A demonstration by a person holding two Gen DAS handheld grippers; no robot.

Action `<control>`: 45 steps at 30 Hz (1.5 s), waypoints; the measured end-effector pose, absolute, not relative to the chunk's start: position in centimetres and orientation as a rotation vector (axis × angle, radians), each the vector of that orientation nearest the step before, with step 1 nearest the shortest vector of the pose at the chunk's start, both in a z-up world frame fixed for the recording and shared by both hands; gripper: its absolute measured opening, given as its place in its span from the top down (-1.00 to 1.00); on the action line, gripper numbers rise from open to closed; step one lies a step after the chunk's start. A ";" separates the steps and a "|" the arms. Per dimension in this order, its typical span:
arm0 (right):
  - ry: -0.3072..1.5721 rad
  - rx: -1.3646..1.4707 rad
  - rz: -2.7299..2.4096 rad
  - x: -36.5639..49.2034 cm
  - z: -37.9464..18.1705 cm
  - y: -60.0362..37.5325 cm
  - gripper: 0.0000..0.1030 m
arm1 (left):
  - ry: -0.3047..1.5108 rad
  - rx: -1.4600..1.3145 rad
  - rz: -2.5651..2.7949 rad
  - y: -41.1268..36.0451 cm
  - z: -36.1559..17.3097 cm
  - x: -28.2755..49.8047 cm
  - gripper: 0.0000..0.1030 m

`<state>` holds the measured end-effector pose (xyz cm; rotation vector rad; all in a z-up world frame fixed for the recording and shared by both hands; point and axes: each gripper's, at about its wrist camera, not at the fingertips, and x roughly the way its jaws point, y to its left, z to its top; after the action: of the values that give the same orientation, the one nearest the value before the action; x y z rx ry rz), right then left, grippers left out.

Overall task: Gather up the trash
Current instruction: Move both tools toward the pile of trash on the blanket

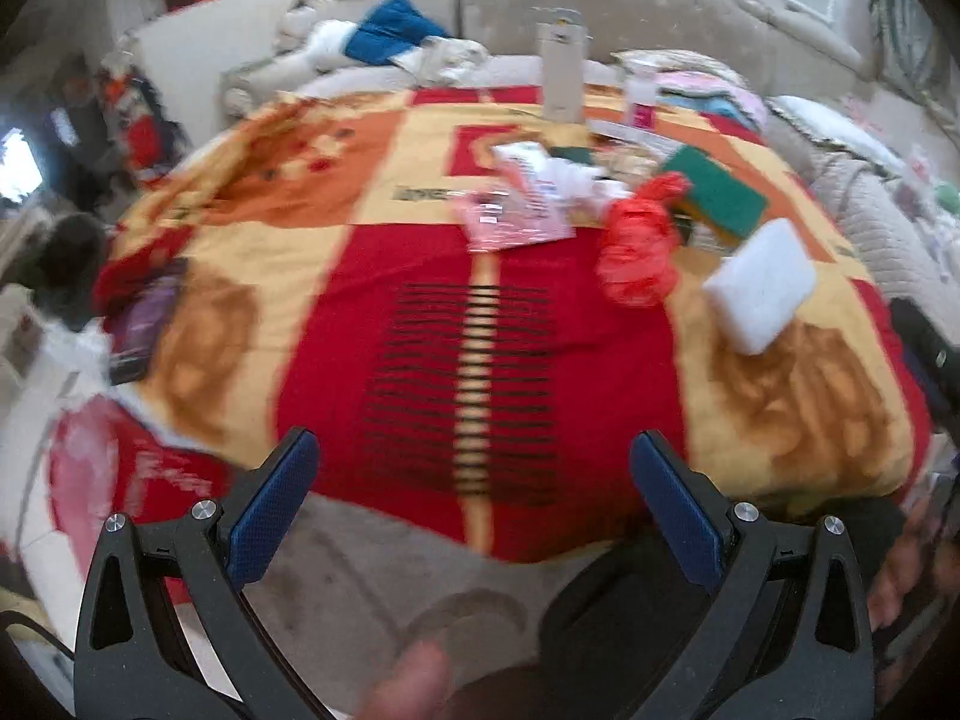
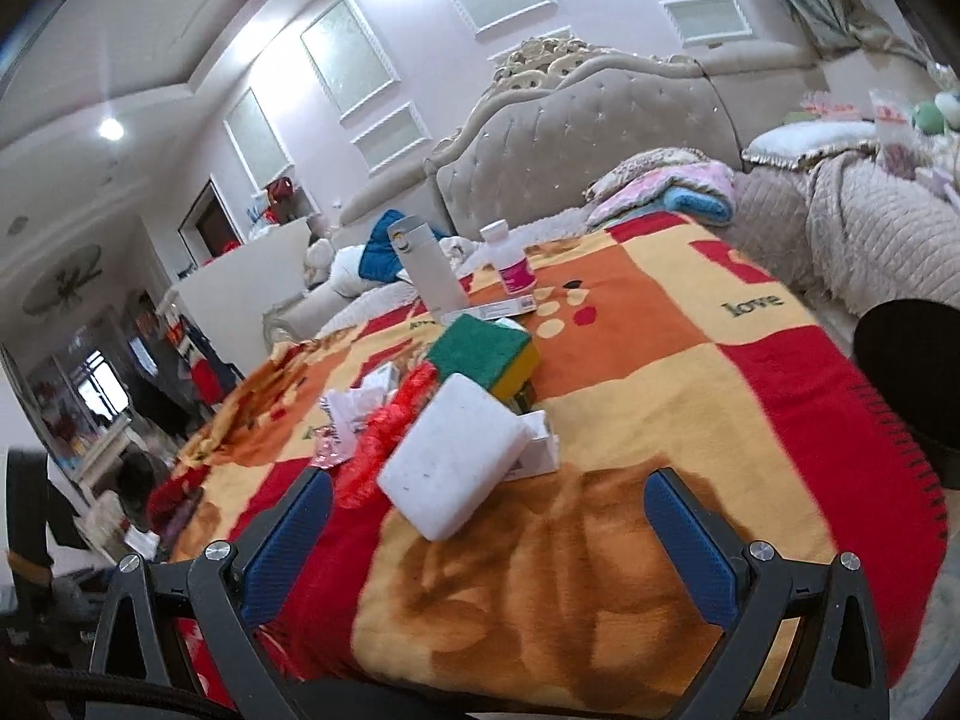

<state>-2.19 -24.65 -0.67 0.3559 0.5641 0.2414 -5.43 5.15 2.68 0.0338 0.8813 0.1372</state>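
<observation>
Still far from the red bag (image 2: 384, 438) lying long-ways on the blanket (image 2: 660, 396), just left of the white sponge (image 2: 456, 456), nearer the right fingers (image 2: 487, 531) than the left fingers (image 1: 474, 504), both wide open, holding nothing.

On the blanket (image 2: 648, 372), a sponge block (image 2: 456, 456) lies nearest, a crumpled bag (image 2: 384, 438) just left of it; a scouring pad (image 2: 486, 354) behind, seemingly resting on small boxes; a flask (image 2: 429, 264) and bottle (image 2: 510, 264) stand farthest.
</observation>
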 end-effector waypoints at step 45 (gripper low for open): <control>0.536 0.100 0.197 -4.4 1.1 -21.6 -1.00 | 0.743 0.046 0.212 5.6 5.5 -7.5 -1.00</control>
<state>-4.40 -21.61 1.13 0.1002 0.5363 0.1974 -7.51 5.61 5.48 0.0458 0.7433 0.2120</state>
